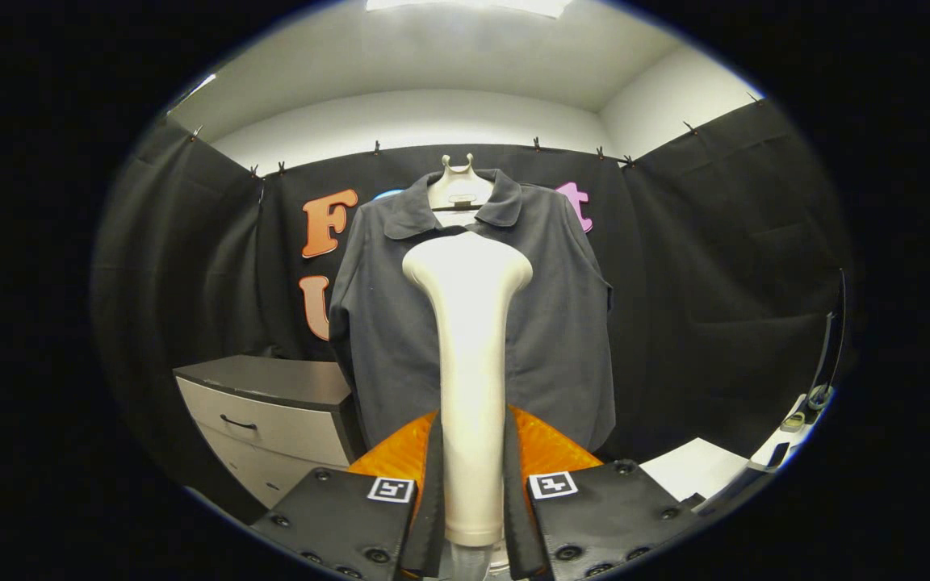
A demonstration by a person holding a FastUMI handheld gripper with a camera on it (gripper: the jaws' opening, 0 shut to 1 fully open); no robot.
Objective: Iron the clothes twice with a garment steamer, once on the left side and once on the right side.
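A dark grey collared shirt (pixel 562 323) hangs on a pale hanger (pixel 457 173) against the black cloth wall, straight ahead. The cream garment steamer (pixel 469 355) stands upright between my fingers, its wide head level with the shirt's chest and just below the collar. My gripper (pixel 471 492) is shut on the steamer's handle, both fingers (pixel 431 500) pressing its sides. The steamer's head covers the middle of the shirt front; whether it touches the cloth I cannot tell.
A grey drawer cabinet (pixel 271 411) with a dark top stands left of the shirt. A white surface (pixel 695 468) and a stand with small devices (pixel 796 420) lie to the right. Black cloth walls close the booth on three sides.
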